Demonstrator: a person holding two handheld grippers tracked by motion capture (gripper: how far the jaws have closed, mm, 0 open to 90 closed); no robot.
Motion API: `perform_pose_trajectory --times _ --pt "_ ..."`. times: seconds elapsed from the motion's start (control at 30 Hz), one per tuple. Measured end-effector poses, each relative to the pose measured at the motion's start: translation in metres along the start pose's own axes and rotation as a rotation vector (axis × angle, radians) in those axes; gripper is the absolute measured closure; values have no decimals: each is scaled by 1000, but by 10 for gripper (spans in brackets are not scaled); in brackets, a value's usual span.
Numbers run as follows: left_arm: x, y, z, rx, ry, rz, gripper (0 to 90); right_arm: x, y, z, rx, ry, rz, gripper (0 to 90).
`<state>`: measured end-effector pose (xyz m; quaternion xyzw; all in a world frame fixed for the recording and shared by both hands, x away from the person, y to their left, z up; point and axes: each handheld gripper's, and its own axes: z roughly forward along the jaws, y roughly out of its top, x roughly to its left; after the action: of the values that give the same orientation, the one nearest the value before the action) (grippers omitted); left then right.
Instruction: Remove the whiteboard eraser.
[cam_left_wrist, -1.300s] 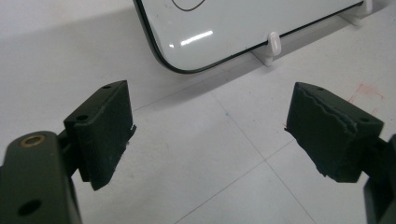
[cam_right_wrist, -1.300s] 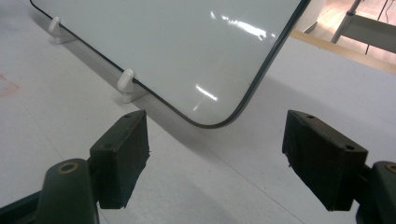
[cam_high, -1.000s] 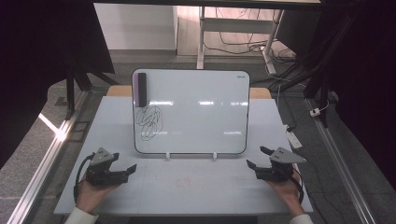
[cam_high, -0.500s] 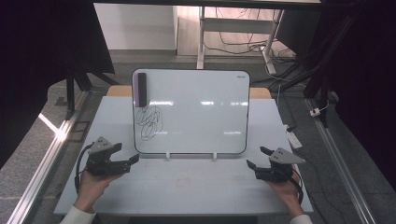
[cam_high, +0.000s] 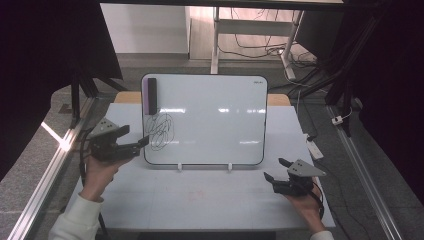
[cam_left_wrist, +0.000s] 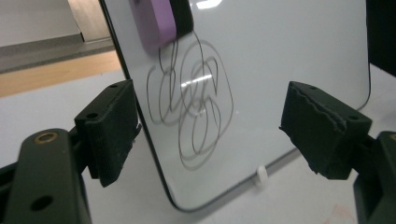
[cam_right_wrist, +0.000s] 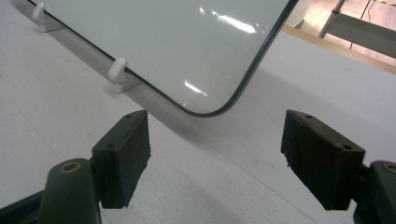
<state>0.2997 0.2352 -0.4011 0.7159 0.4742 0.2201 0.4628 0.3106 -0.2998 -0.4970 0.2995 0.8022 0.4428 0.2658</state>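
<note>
White, glossy whiteboard (cam_high: 210, 120) stands propped on small clips (cam_high: 180, 166) at the middle of the pale bench (cam_high: 200, 200), with a black scribble (cam_high: 161, 131) at its lower left and a purple eraser (cam_high: 150, 96) stuck above it. Left gripper (cam_high: 142, 144) hovers beside the scribbled corner, jaws wide. Right gripper (cam_high: 275, 170) rests near the board's lower right corner, jaws wide.

Whiteboard (cam_high: 210, 117) stands mid-table (cam_high: 200, 200) — eraser (cam_high: 150, 96) upper left, scribble (cam_high: 161, 131) just below.
</note>
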Motion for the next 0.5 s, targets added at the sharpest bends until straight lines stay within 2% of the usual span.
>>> perform_pose_trajectory --times 0.13,0.17,0.2,0.27,0.5 --pt "3 18 11 -7 8 -5 209 0 -1 0 7 -5 7 235" --pt "3 18 11 -7 8 -5 211 0 -2 0 9 -6 4 234" --pt "5 27 18 -11 11 -11 219 0 -2 0 8 -7 0 234" --pt "6 34 24 -11 26 -9 228 -1 -2 0 10 -9 0 234" --pt "9 50 38 -27 69 -20 283 -1 -4 1 18 -16 4 234"
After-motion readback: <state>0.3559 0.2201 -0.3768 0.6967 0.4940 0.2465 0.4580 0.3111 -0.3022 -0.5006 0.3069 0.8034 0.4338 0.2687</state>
